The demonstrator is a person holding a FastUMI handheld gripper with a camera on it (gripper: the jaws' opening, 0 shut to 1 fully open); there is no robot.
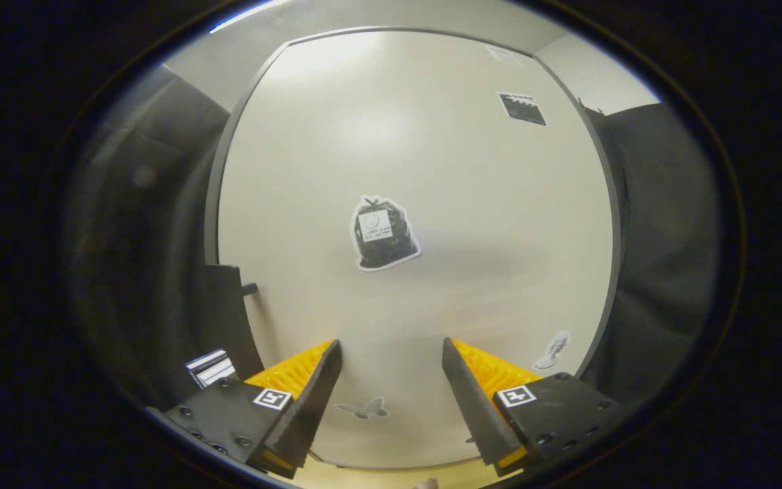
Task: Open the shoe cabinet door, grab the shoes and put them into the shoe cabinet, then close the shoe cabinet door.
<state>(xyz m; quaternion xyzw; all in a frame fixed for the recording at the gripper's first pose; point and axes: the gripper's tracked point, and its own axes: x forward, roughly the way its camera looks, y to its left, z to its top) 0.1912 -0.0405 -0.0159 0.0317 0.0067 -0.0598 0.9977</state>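
Note:
The pale cabinet door [432,176] stands shut right in front of me and takes up most of what I see. A sticker of a black bag [384,234] sits on the door just beyond the fingers. My gripper [391,380] is open, close to the door's lower part, with nothing between its fingers. A small dark knob [250,289] juts out at the door's left edge, above the left finger. No shoes are in sight.
Black cloth hangs on both sides of the cabinet. A dark panel [225,319] stands at the left by the knob. Small stickers mark the door: a butterfly [364,409] between the fingers, a grey one [554,350] low right, a black label [523,109] high right.

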